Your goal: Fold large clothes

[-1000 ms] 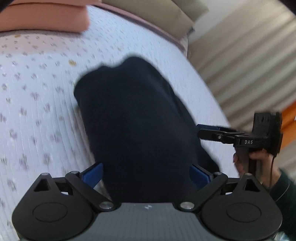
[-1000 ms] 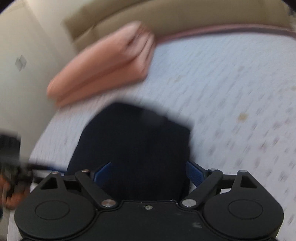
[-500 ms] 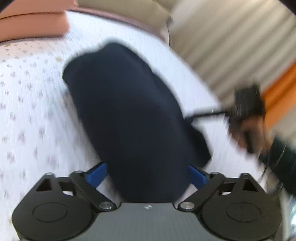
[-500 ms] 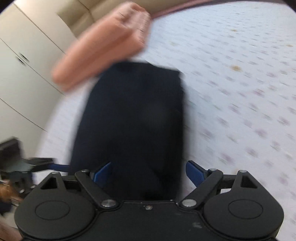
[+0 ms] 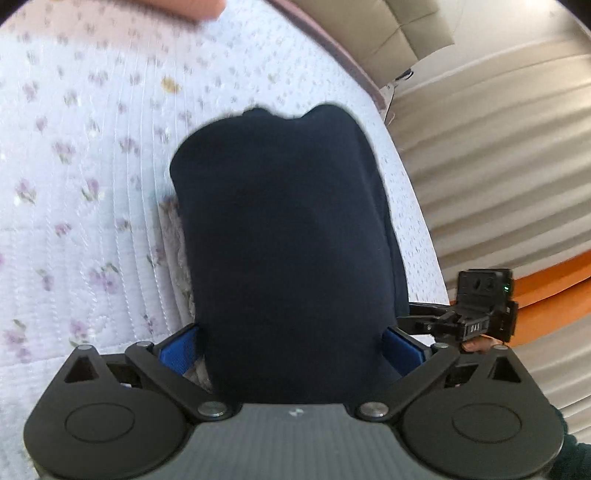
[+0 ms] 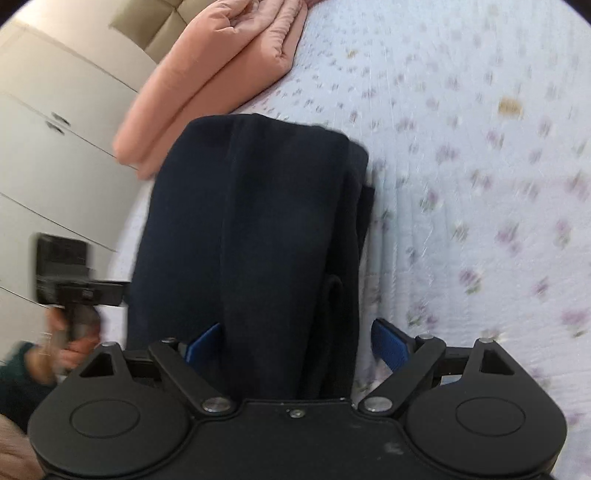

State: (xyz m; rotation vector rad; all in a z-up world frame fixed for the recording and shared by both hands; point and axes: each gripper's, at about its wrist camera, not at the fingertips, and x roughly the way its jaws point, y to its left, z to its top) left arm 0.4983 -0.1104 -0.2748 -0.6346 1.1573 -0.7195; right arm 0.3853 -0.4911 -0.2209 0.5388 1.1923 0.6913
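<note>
A folded navy garment [image 5: 288, 229] lies on the floral bedspread [image 5: 81, 192], stretching away from both cameras. In the left wrist view the left gripper [image 5: 291, 343] has its blue pads wide apart on either side of the garment's near end. In the right wrist view the right gripper [image 6: 295, 343] also stands open around the garment [image 6: 258, 229], whose folded layers show along its right edge. Each gripper shows in the other's view, the right one [image 5: 476, 314] at the right, the left one [image 6: 74, 273] at the left.
A folded pink blanket [image 6: 221, 74] lies at the head of the bed, just beyond the garment. An olive headboard [image 5: 388, 33] stands behind it. White cupboard doors [image 6: 44, 155] are to one side, pale curtains [image 5: 498, 166] and an orange surface [image 5: 546, 295] to the other.
Both cameras swung about while the garment stayed between the open fingers. The garment now lies more squarely ahead and the far edge sits closer to the pink blanket.
</note>
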